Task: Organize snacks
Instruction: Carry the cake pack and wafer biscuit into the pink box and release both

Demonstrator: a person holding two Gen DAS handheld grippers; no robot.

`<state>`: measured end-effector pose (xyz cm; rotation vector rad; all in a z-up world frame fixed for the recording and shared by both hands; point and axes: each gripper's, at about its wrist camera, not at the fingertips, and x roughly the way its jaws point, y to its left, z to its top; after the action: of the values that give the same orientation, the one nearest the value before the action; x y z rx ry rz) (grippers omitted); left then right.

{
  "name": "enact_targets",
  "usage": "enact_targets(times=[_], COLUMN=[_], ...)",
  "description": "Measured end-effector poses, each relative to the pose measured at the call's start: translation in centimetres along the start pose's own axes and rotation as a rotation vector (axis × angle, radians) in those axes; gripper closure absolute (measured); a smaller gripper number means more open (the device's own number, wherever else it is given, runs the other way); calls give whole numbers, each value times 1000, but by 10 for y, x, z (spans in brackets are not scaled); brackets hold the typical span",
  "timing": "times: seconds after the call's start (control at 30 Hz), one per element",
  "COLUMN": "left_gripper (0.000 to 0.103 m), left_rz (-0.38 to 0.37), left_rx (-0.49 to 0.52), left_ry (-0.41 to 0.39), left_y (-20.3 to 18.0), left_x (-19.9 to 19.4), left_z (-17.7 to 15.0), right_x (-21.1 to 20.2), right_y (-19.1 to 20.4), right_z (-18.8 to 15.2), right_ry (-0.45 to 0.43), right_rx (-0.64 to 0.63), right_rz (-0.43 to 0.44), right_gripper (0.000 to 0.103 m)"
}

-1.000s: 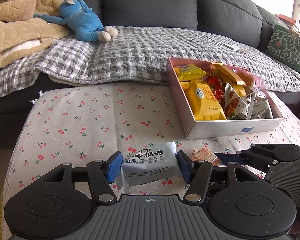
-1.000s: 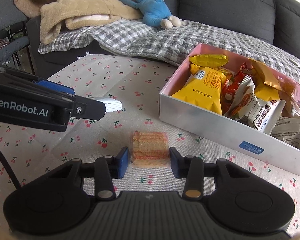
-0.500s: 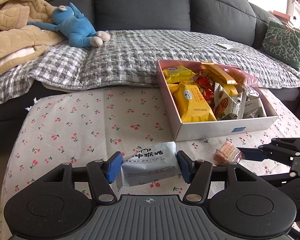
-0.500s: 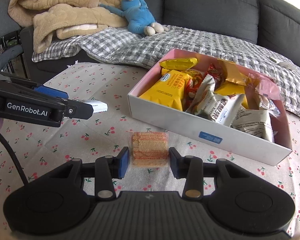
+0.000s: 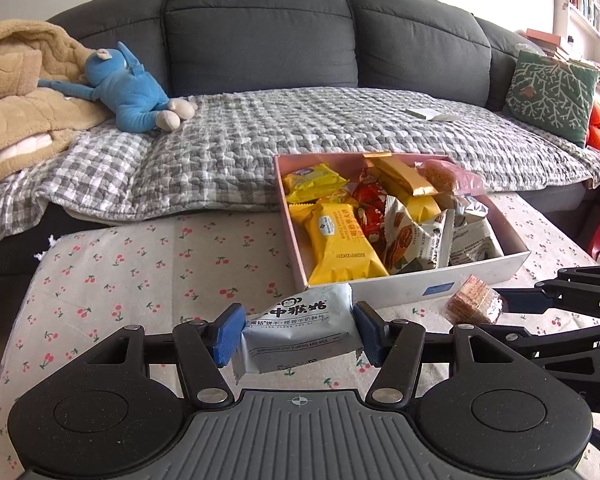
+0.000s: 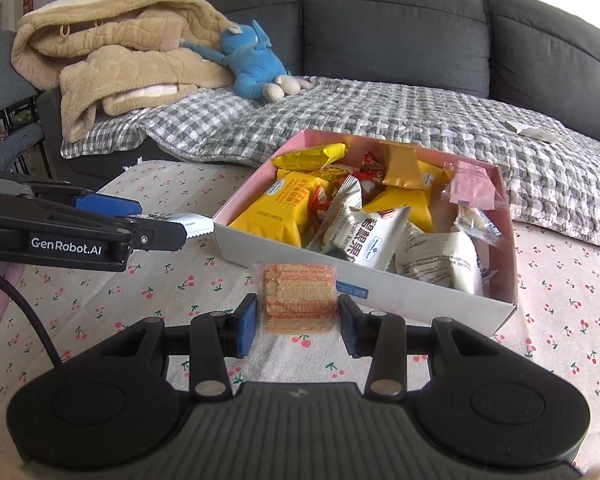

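Each gripper clenches one snack, the left [image 5: 298, 330] a pale packet [image 5: 302, 330] at lower centre, the right [image 6: 298, 312] a wafer [image 6: 299, 298], both raised just before the box [image 6: 400, 288] (presumably to drop them among the snacks already inside).

Two tongs [image 5: 298, 330] [image 6: 298, 322], one snack box [image 6: 284, 258], one blue plush toy [image 5: 130, 88], one green cushion [image 5: 550, 98].

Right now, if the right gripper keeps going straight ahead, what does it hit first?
Probably the box's white front wall, just beyond the wafer that the right gripper holds; depth is unclear.
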<state>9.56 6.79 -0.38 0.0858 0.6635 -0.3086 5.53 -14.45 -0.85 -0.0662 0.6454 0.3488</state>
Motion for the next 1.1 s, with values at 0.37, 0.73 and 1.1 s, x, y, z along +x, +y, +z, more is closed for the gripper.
enact_targets(times=[0.37, 0.73, 1.1], left_gripper=[45, 45, 45], left_rz=[-4, -13, 4], left_rx=[55, 111, 118], left_ry=[-54, -50, -32], left_y=[-35, -61, -69], left_x=[21, 70, 107], left_z=[36, 62, 78], right_x=[5, 28, 38], right_y=[-44, -73, -91], right_z=[21, 32, 38], right_ry=[-52, -61, -55], right_rx=[78, 110, 116], right_rz=[-22, -36, -59], right_gripper=[64, 64, 64])
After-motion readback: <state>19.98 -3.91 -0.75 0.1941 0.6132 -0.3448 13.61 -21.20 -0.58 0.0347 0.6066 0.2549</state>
